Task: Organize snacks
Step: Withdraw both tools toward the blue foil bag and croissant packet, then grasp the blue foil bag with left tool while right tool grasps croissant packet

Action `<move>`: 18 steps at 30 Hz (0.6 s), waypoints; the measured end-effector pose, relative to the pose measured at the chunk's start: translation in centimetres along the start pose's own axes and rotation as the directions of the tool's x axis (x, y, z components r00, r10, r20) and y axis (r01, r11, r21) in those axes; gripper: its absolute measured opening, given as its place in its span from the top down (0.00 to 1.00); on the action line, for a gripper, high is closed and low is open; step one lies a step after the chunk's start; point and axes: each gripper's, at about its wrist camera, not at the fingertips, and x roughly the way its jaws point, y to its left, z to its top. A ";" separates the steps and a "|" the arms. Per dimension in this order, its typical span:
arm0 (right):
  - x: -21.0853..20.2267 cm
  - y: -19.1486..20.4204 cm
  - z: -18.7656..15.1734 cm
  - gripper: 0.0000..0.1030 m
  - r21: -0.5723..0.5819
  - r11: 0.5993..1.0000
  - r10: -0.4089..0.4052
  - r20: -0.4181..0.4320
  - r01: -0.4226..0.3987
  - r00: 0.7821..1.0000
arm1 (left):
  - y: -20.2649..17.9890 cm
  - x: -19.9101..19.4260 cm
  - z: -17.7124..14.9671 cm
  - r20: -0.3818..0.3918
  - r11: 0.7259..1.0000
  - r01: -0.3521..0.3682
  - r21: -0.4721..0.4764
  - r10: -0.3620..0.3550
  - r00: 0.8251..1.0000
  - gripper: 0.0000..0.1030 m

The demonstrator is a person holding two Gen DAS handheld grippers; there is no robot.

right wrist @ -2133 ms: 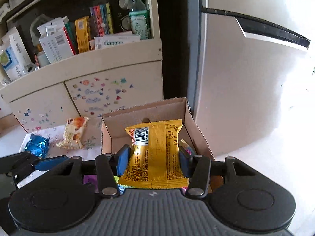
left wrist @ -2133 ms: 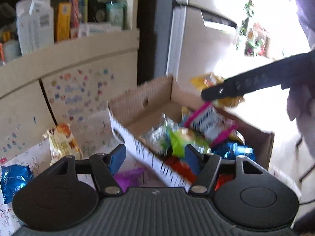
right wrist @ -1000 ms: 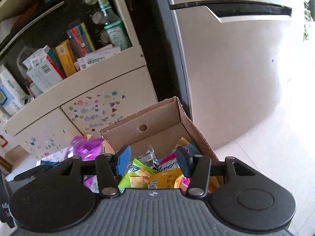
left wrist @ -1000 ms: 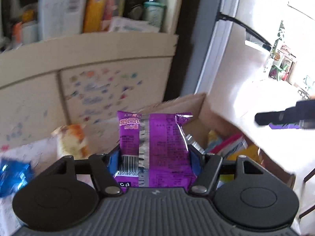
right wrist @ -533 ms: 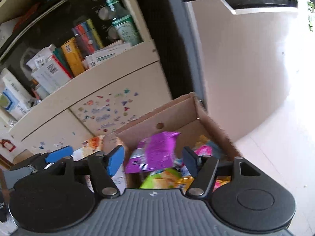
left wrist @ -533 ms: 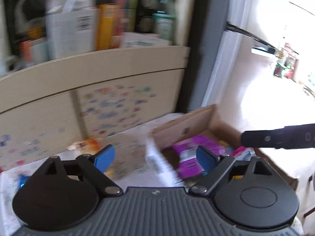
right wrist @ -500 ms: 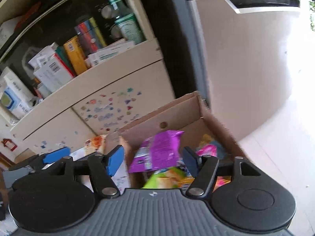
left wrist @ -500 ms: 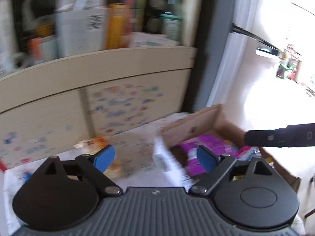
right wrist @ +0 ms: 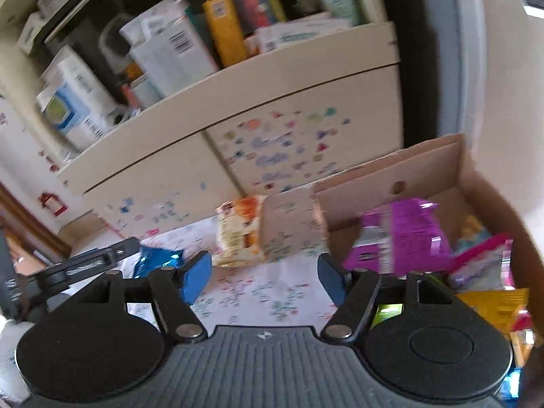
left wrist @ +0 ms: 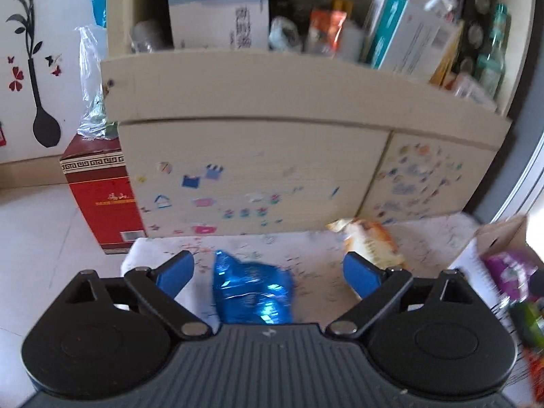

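Now, from your left side: the left claw (left wrist: 268,268) is wide open, its jaws have just been opening further, and it grips nothing. The blue pack (left wrist: 253,294) lies on the surface (left wrist: 306,248) directly in front of it, between the two open jaws but apart from both pads, close to the claw body. It is crumpled, so I cannot tell its long axis well.

Further right, the orange pack (right wrist: 239,236) lies near the cabinet, a little ahead of the right claw (right wrist: 265,277) and slightly to its left. This claw is also open and empty, jaws just opened further. The box (right wrist: 425,163) with the purple pack (right wrist: 401,234) is at the far right.

So your left claw is the nearer one for the blue pack.
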 end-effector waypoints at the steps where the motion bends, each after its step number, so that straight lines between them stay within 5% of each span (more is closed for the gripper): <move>1: 0.4 0.3 -0.1 0.27 -0.001 1.000 0.010 -0.009 -0.010 1.000 | 0.1 0.5 -0.2 -0.010 1.000 -0.008 0.024 0.008 1.000 0.08; 8: 2.4 1.8 -0.5 0.26 -0.051 0.999 0.001 -0.049 -0.003 0.999 | -0.8 2.7 -1.5 -0.053 0.987 0.004 0.161 0.005 0.999 0.08; 18: 6.0 3.5 -0.8 0.23 -0.137 0.991 -0.023 -0.089 0.011 0.996 | -0.9 6.0 -2.6 -0.090 0.984 -0.021 0.174 0.037 0.995 0.08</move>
